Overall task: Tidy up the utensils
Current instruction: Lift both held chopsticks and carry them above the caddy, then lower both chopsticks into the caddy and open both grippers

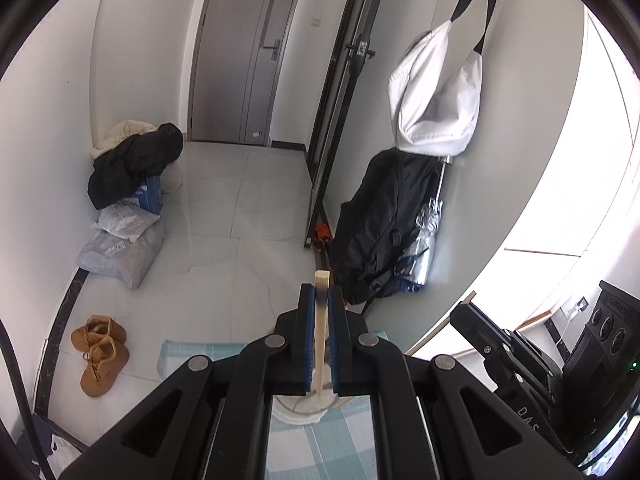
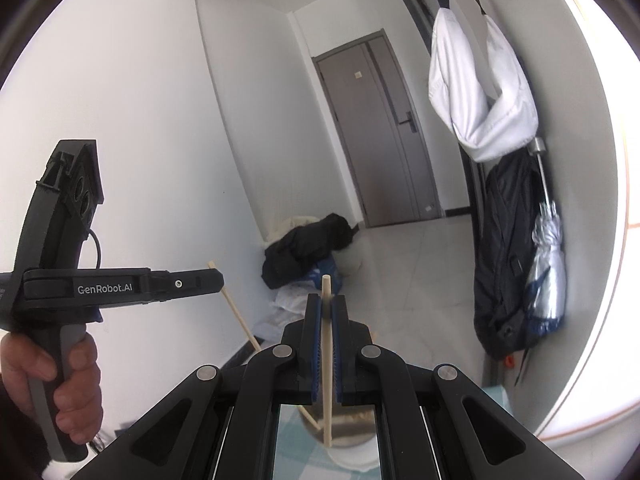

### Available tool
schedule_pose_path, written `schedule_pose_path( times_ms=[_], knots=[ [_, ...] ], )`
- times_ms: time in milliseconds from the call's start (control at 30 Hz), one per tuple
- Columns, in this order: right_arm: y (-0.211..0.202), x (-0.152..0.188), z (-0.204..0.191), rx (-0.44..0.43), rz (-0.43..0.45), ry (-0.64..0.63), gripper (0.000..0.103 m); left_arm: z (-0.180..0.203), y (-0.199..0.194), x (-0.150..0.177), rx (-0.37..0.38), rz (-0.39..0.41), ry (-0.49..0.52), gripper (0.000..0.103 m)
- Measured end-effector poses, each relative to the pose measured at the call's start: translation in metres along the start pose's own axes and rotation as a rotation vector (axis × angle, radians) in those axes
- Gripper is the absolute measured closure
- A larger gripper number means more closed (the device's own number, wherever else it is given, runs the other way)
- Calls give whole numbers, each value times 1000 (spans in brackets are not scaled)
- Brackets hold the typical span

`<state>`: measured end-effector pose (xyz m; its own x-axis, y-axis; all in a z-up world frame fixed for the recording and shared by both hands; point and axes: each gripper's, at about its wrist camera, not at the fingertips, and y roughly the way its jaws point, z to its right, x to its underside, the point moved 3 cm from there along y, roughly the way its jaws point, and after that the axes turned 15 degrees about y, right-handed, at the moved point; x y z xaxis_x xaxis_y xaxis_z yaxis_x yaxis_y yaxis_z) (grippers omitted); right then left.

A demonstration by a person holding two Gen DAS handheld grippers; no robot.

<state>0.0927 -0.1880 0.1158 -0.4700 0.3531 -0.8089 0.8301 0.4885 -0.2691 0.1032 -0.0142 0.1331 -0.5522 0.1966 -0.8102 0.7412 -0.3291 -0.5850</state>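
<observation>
Pinching a pale wooden chopstick [image 1: 321, 320] between its blue pads, the left gripper [image 1: 321, 300] holds it over a white cup [image 1: 300, 410] on the blue checked cloth [image 1: 332, 440] of the counter. Beside it, the right gripper [image 2: 326, 308] is clamped on a second chopstick [image 2: 327, 360], lower end near a round holder [image 2: 352, 432].

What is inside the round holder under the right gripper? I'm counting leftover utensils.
The round holder shows one pale stick leaning inside it, beside the chopstick the right gripper pinches. The gripper body hides the rest.
</observation>
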Motion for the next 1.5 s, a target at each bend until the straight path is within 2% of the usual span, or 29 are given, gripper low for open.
schedule_pose_path(
  times_ms=[267,333,467,667,900,1333,1500],
  knots=[
    [29,-37,-9,-12,26,-39,99,-15,19,-24,-19,9,13,101],
    [39,-43,-10,-6,30,-50,99,-21,23,-24,-53,12,18,101],
    [58,-44,-12,-12,32,-91,99,-30,38,-13,-56,-8,12,101],
    [88,-32,-5,-17,-15,-84,99,-37,60,2,-14,-35,8,101],
    [110,-14,10,-9,-61,-92,99,-31,66,14,4,-26,67,101],
    [140,34,32,38,-215,-126,99,-32,99,46,53,-117,92,101],
    [149,49,39,43,-274,-128,99,-32,105,52,95,-149,70,101]
  ],
)
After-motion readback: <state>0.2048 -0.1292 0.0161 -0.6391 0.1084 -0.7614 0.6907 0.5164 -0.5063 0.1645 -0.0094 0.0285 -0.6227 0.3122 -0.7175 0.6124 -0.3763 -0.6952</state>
